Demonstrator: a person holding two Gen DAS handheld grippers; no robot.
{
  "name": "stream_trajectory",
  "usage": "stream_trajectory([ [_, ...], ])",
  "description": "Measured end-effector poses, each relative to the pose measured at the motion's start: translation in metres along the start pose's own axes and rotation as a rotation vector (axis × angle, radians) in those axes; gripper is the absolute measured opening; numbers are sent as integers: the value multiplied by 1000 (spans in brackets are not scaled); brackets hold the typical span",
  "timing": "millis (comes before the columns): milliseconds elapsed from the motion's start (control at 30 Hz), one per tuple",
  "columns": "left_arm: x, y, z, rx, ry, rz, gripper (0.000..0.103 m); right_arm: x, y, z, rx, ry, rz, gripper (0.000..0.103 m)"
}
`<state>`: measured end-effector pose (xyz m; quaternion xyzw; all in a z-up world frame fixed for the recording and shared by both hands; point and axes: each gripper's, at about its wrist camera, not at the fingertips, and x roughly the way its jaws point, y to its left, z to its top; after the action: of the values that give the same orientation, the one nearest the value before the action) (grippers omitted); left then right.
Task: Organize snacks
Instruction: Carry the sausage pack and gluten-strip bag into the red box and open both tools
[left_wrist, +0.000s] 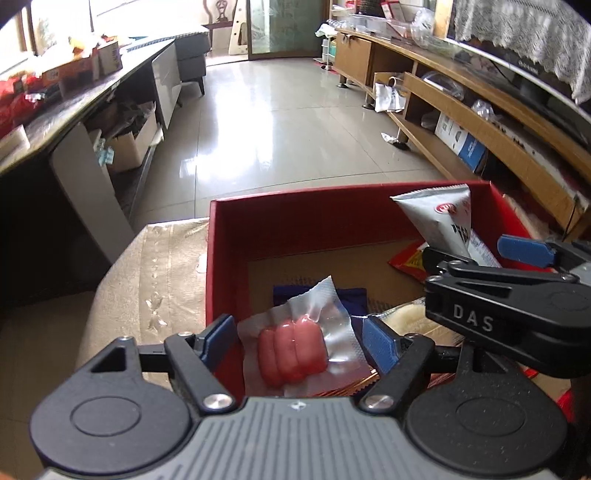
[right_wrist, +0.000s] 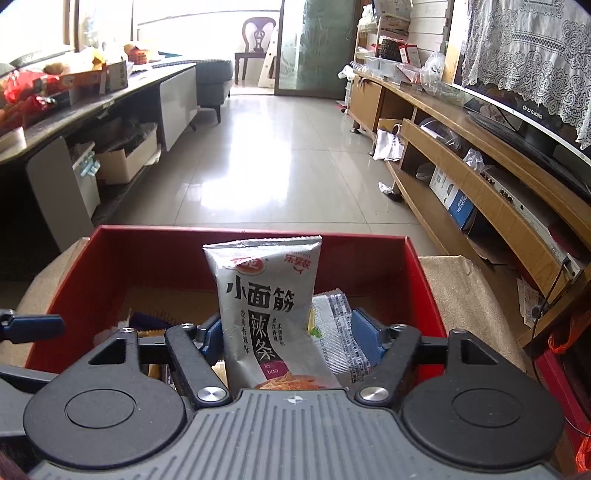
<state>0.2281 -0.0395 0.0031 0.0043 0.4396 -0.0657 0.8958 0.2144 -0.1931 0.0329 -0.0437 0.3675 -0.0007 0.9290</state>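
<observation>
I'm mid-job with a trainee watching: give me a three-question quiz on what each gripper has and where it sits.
1. True or false: the left gripper has a clear pack of pink sausages between its fingers.
2. The grey spicy-strip packet in the right gripper stands: A) upright, B) flat on the floor, C) upside down.
3. Fill in: both grippers are over the ____ box.

Key
1. True; the fingers are wide apart, so a firm grip cannot be told.
2. A; its print reads upright and its top seal is uppermost.
3. Red; other snack packs lie inside it.
</observation>
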Motion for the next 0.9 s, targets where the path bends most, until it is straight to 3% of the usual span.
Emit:
stream_trajectory([
  [267,-14,7,1,-39,-25,-18,73,-13,-3,6,1,-33,-13,85],
  [533,-22,12,1,-75,-24,-47,73,-19,-12,9,43,-33,18,86],
  [900,-33,8,-6,-87,-8,-98,73,-34,-19,8,44,-45,-18,86],
])
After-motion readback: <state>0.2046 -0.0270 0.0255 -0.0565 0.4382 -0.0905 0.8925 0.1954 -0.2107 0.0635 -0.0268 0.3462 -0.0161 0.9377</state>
